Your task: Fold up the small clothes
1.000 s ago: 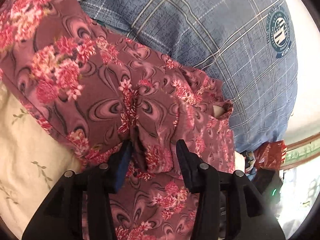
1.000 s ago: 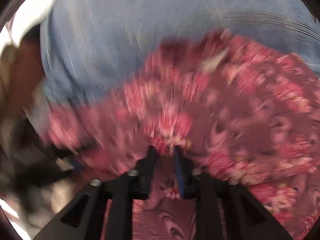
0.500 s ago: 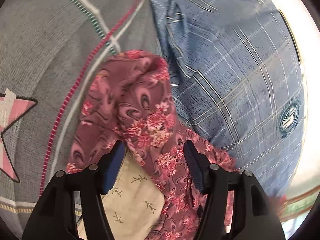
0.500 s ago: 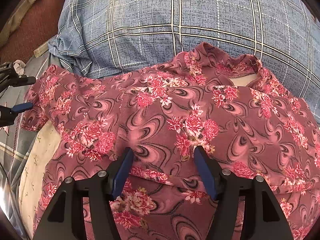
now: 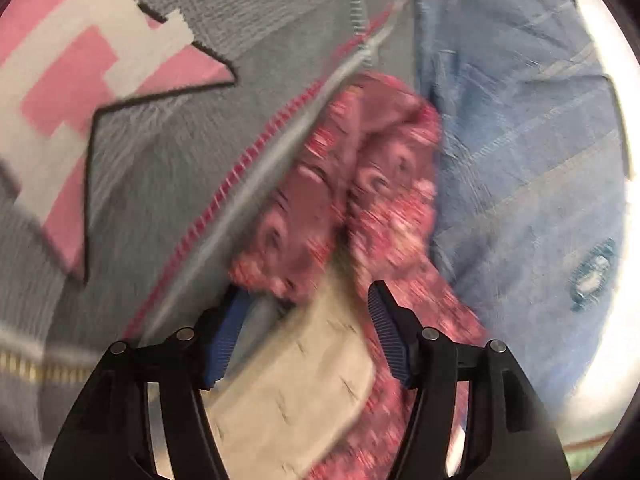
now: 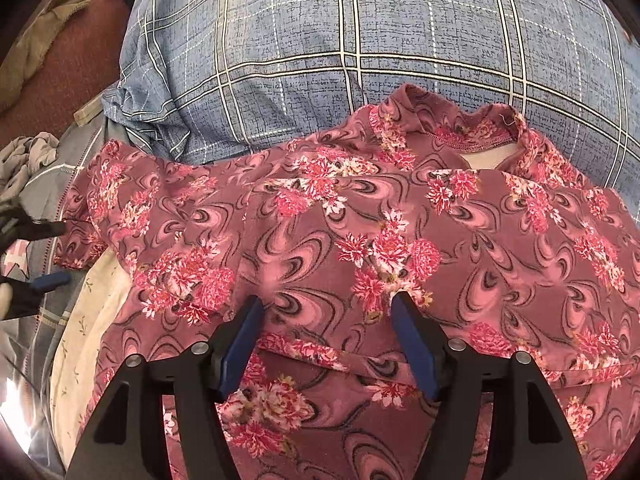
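Folding barely begun: floral top (image 6: 360, 248) lies spread, one hem fold near, left sleeve (image 5: 360, 184) bunched; left tool (image 5: 304, 336) and right tool (image 6: 326, 340) both released, grasping nothing.

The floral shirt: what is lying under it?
Under the floral shirt a cream sheet shows at its left edge; the blue plaid pillow is behind it. Anything beneath its middle is covered.

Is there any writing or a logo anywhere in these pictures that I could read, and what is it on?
No words can be read.
Round badge on the blue checked pillow: too blurred to read.
Pink and white star on the grey blanket: a pattern, no letters.
Floral shirt: flowers and swirls only, no label showing.
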{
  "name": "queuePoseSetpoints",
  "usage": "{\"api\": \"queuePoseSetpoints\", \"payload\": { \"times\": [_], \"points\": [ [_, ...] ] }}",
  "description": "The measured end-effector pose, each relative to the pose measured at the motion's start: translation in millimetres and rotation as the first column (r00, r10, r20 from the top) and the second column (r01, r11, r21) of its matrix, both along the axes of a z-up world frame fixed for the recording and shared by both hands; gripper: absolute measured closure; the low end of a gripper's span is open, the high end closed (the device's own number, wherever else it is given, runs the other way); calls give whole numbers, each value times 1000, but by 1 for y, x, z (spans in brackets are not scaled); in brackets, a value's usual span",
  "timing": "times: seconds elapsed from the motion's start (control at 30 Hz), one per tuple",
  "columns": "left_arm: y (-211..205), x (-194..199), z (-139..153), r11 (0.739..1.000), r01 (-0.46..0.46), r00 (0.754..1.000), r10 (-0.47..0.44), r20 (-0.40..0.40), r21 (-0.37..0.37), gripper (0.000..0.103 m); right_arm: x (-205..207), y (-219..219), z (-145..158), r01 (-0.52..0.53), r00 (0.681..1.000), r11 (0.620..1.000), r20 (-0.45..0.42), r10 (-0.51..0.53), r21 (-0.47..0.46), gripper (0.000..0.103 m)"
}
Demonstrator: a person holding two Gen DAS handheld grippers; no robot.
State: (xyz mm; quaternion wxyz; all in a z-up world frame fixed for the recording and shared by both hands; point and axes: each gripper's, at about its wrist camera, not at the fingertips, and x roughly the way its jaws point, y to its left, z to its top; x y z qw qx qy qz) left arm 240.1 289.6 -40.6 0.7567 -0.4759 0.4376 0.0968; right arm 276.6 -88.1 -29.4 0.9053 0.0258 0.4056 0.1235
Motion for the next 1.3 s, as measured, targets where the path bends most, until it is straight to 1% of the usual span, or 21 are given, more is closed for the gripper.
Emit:
{"api": "queuePoseSetpoints", "payload": {
  "times": [0.03, 0.07, 0.1, 0.13, 0.23, 0.33, 0.47, 0.57, 0.63, 0.77, 0.83, 0.87, 0.93, 0.97, 1.0, 1.07, 1.13, 1.2, 1.23, 1.27, 1.3],
  "points": [
    [0, 6, -3, 1000, 6, 1000, -6, 17, -24, 53, 0, 0, 0, 0, 1000, 1000, 0, 0, 0, 34],
    [1, 12, -3, 999, 15, 1000, -14, 27, -33, 70, 0, 0, 0, 0, 1000, 1000, 1, 0, 2, 34],
    [2, 18, -1, 1000, 20, 1000, -20, 24, -5, 97, 0, 0, 0, 0, 1000, 1000, 0, 0, 4, 33],
    [3, 22, 3, 999, 27, 1000, -28, 8, 32, 101, 0, -1, 0, -1, 1000, 1000, 0, 1, 9, 33],
    [13, 18, 25, 996, 17, 999, -20, 43, 85, 101, 0, -3, 0, -3, 1000, 1000, 1, 3, 19, 33],
    [21, 2, 71, 976, 8, 993, -34, 113, 217, 101, -1, -3, 0, -4, 1000, 1000, 1, 4, 25, 33],
    [46, -10, 137, 900, -48, 987, -24, 160, 432, 101, -1, -3, 0, -4, 1000, 1000, 2, 4, 30, 32],
    [75, -11, 158, 852, -92, 991, 28, 130, 516, 101, -1, -3, 0, -3, 1000, 1000, 2, 3, 25, 32],
    [104, -12, 158, 837, -115, 993, 84, 81, 535, 101, -1, -2, 0, -1, 1000, 1000, 4, 1, 22, 32],
    [151, -11, 143, 851, -124, 987, 160, -28, 511, 100, -1, -2, 0, -1, 1000, 1000, 4, 1, 20, 32],
    [160, -21, 141, 885, -124, 989, 147, -17, 448, 100, -1, -2, 0, -1, 1000, 1000, 4, 1, 21, 32],
    [162, -30, 143, 911, -116, 993, 121, 13, 396, 96, -1, -2, 0, -1, 1000, 1000, 5, 1, 21, 32],
    [153, -40, 144, 936, -88, 996, 75, 53, 342, 72, -1, -2, 0, -1, 1000, 1000, 5, 1, 18, 32],
    [150, -46, 144, 942, -79, 996, 62, 61, 327, 47, -1, -2, 0, -1, 1000, 1000, 5, 1, 18, 32],
    [143, -52, 143, 947, -75, 996, 53, 78, 311, 35, -1, -2, 0, -1, 1000, 1000, 5, 1, 20, 32],
    [133, -62, 136, 961, -52, 994, 22, 111, 273, 33, -1, -2, 0, -1, 1000, 1000, 5, 1, 21, 32],
    [123, -58, 121, 976, -22, 995, -1, 102, 218, 33, -1, -1, -1, -1, 1000, 1000, 6, 1, 20, 32],
    [120, -48, 102, 985, -18, 998, 7, 66, 169, 33, -1, -1, -1, -1, 1000, 1000, 6, 1, 21, 32],
    [120, -46, 99, 988, -35, 996, 22, 88, 153, 33, -1, -1, -1, -1, 1000, 1000, 6, 1, 23, 32],
    [121, -45, 103, 988, -55, 991, 37, 125, 145, 35, -1, -2, -1, -1, 1000, 1000, 7, 1, 28, 32],
    [121, -43, 107, 987, -70, 989, 49, 142, 145, 47, -2, -2, -1, -1, 1000, 999, 7, 1, 33, 32]
  ]
}}
